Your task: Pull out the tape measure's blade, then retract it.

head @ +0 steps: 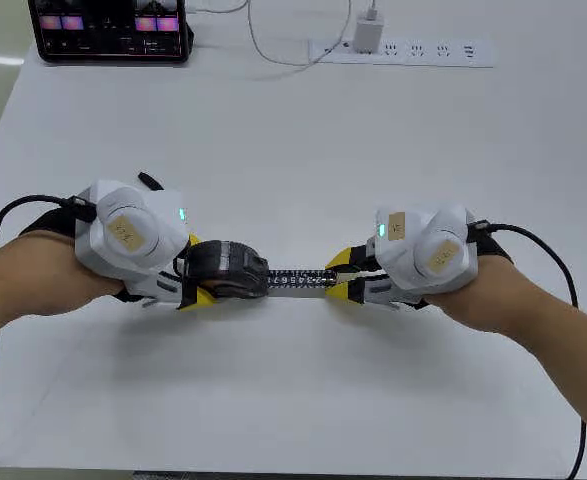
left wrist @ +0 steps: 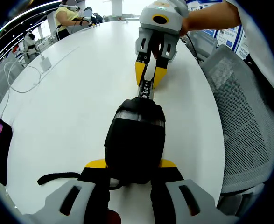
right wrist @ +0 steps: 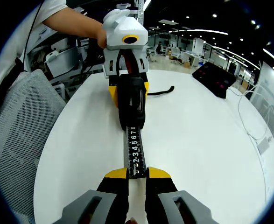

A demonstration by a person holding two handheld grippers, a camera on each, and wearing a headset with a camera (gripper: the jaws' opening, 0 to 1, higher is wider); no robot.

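The left claw (left wrist: 132,163) is clamped on the case (left wrist: 136,135) of the tape measure, one jaw on each flank. The right claw (right wrist: 137,173) is pinched almost closed on the tip of the blade (right wrist: 134,149). In the head view the case lies at 9 o'clock from the right claw, and the blade runs straight out of it toward 3 o'clock. Both sit low over the table (head: 293,150), near its 6 o'clock edge. Whether the case touches the table cannot be told.

The task looks to be in its first half. A short run of blade is out, with numerals up to 8 showing in the right gripper view, and the two claws are only a little apart. More pulling toward 3 o'clock probably remains, and the retraction is not yet done.

Counted, there are two claws and one tape measure with one blade. Its one black strap (right wrist: 162,89) trails beside the case. At the table's 12 o'clock edge are one power strip (head: 403,48) with one charger (head: 369,30) plugged in, and at 11 o'clock one black box (head: 111,25) with lit screens.
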